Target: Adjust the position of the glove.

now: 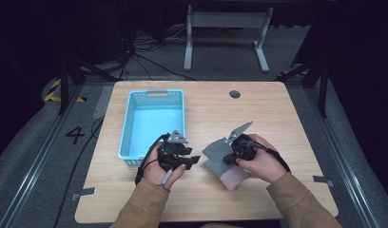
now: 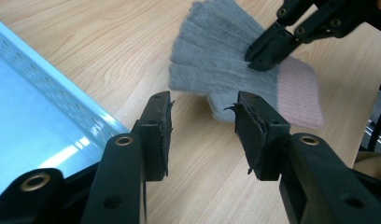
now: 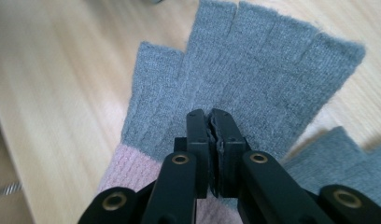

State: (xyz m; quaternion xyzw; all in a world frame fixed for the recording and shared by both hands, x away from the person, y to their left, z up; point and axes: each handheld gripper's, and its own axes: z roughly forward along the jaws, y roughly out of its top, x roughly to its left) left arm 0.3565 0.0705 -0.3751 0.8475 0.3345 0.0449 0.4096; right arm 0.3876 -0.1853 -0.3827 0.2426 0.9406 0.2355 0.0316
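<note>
Here the right hand-held gripper [image 3: 212,116] pinches a grey glove [image 3: 254,65]; the left hand-held gripper [image 2: 202,116] gapes wide; no readable writing.

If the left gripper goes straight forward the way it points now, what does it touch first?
Most likely the grey glove lying on the table ahead of the open left gripper. The right gripper already pinches that glove farther on. Depth is hard to judge.

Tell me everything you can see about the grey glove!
The grey glove looks knitted and woolly, with short fingers and a pink cuff. It lies on the wooden table, on top of a second glove like it. The right tool is shut, pinching it near the cuff.
</note>
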